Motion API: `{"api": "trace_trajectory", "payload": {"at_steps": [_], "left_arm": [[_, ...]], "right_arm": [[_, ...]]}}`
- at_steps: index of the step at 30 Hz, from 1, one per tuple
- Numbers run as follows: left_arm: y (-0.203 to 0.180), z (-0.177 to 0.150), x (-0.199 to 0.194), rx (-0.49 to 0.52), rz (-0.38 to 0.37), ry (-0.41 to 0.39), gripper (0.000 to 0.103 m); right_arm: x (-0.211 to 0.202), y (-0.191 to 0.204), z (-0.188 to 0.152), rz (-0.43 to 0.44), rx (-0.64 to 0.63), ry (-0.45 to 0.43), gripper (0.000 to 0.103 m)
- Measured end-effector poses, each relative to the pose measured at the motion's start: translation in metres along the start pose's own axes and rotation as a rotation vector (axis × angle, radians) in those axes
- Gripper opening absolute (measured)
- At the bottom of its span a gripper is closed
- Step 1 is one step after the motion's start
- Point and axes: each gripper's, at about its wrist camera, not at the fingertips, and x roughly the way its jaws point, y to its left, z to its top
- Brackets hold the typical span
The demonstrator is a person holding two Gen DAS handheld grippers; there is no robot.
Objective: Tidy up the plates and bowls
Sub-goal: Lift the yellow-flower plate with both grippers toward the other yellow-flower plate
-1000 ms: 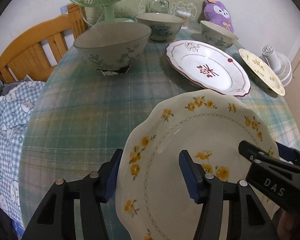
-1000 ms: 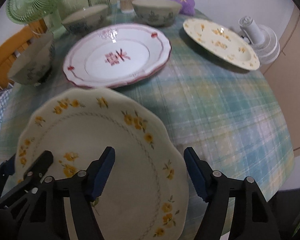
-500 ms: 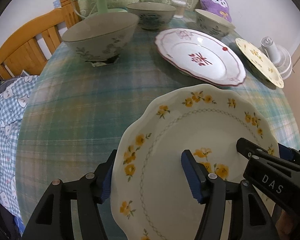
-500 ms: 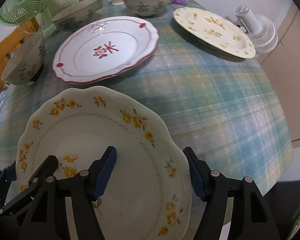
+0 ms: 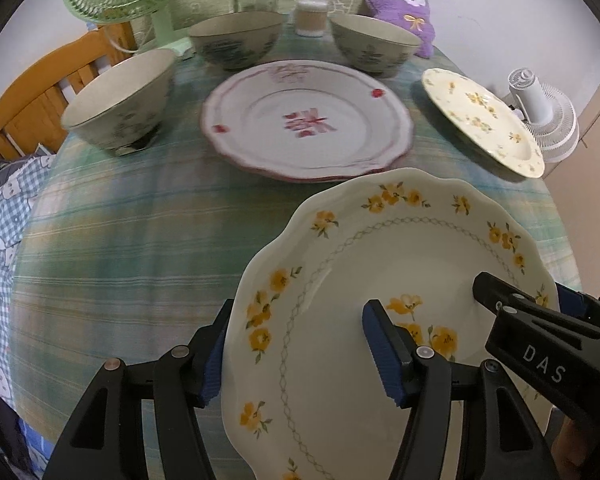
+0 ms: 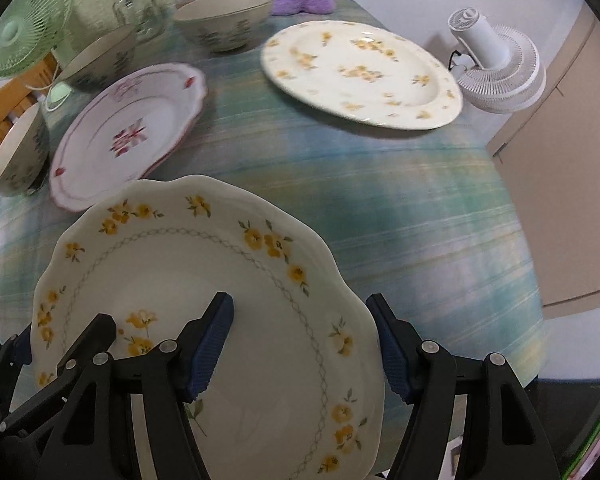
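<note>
The scalloped yellow-flowered plate [image 5: 392,280] is held over the table's [image 5: 132,232] near edge, its left rim clamped by the left gripper [image 5: 296,354], its right rim by the right gripper [image 6: 304,346]. Beyond sits the red-trimmed plate [image 5: 306,120].

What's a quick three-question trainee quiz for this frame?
1. True or false: the left gripper and right gripper both grip the scalloped plate.
2. How many bowls stand on the table? A two, B three, C four.
3. Fill in: the middle plate has a ___ rim.
Key: 1 true; 2 B; 3 red.
</note>
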Motion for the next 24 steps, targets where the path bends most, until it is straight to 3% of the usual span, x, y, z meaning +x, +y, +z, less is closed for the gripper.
{"api": "trace_trajectory", "payload": {"at_steps": [10, 24], "left_arm": [[-0.067, 0.020, 0.021, -0.011, 0.003, 0.012, 0.063], [-0.084, 0.024, 0.034, -0.087, 0.043, 0.021, 0.066]], "right_arm": [[0.019, -0.067, 0.029, 0.002, 0.001, 0.011, 0.071], [0.037, -0.088, 0.041, 0.075, -0.045, 0.037, 0.073]]}}
